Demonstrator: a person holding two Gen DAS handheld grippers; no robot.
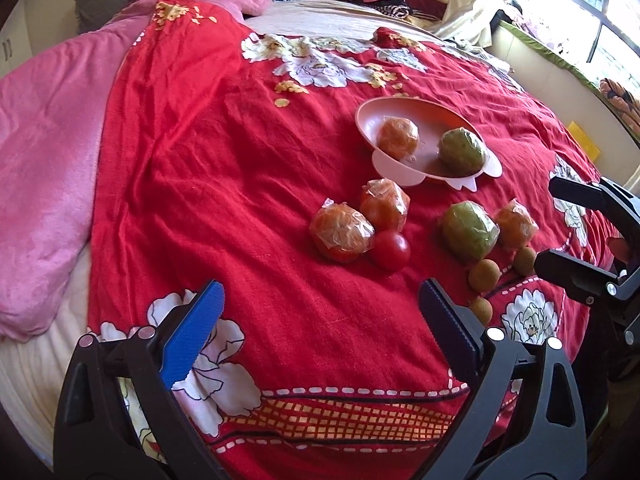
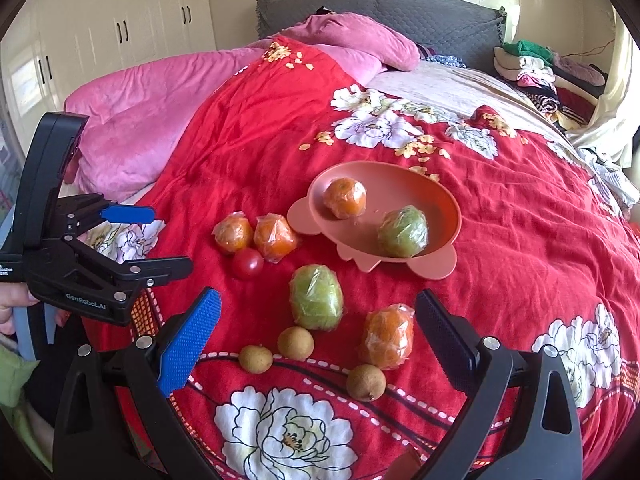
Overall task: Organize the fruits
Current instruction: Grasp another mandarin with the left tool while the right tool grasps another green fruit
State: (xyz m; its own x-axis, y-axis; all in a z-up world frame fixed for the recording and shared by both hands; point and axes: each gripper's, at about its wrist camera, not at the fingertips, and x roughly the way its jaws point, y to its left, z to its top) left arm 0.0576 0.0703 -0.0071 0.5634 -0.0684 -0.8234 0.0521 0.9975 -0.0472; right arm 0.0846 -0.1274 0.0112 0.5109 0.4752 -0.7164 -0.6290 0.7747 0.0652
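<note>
A pink plate (image 1: 370,114) (image 2: 400,168) lies on the red flowered bedspread (image 1: 240,200) and holds a wrapped orange (image 1: 398,138) (image 2: 345,198) and a wrapped green fruit (image 1: 462,150) (image 2: 403,232). In front of it lie two wrapped oranges (image 1: 342,232) with a tomato (image 1: 390,250) (image 2: 248,263), a second green fruit (image 1: 470,230) (image 2: 316,296), another wrapped orange (image 1: 516,224) (image 2: 388,334) and three small brown longans (image 1: 484,275) (image 2: 296,343). My left gripper (image 1: 320,292) (image 2: 168,240) hovers open short of the tomato group. My right gripper (image 2: 318,298) (image 1: 548,224) stands open above the longans, holding nothing.
A pink blanket (image 1: 52,160) (image 2: 152,104) covers the bed's left side up to a grey headboard (image 2: 380,12). Folded clothes (image 2: 536,68) are piled at the far right. A hand (image 2: 12,308) holds the left gripper's handle. White wardrobes (image 2: 120,32) stand behind.
</note>
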